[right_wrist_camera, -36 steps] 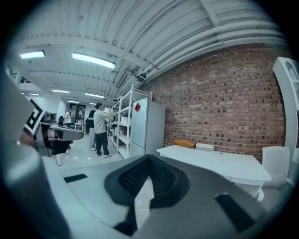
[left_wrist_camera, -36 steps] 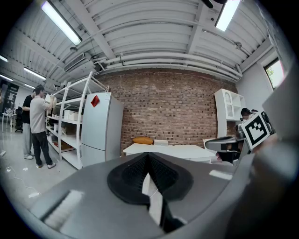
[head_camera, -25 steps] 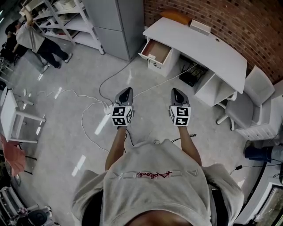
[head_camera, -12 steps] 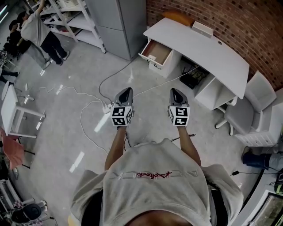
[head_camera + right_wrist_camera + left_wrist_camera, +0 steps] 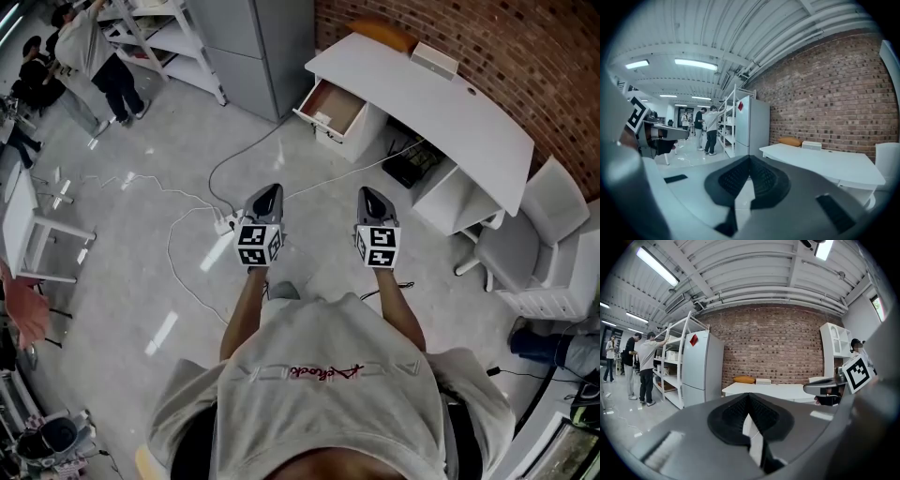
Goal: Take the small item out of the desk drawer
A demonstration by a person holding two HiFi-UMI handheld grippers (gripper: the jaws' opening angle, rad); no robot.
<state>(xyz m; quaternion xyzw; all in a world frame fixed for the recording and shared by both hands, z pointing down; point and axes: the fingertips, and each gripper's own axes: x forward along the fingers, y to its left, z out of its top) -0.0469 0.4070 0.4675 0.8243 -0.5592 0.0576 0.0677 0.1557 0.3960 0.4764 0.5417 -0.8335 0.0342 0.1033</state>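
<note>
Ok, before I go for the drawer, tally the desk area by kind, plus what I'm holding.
Desk: 1
Open drawer: 1
Orange cushion: 1
White box: 1
Grippers: 2 (left gripper, right gripper, both claws shut, nothing held)
Total: 6

A tall grey cabinet (image 5: 253, 47) stands by the brick wall (image 5: 487, 37), with white shelving (image 5: 164, 37) beside it, where two people (image 5: 94, 52) stand. White cables (image 5: 178, 202) loop across the floor (image 5: 141, 122) to a power strip (image 5: 223, 223). A white chair (image 5: 525, 239) sits at the right.
</note>
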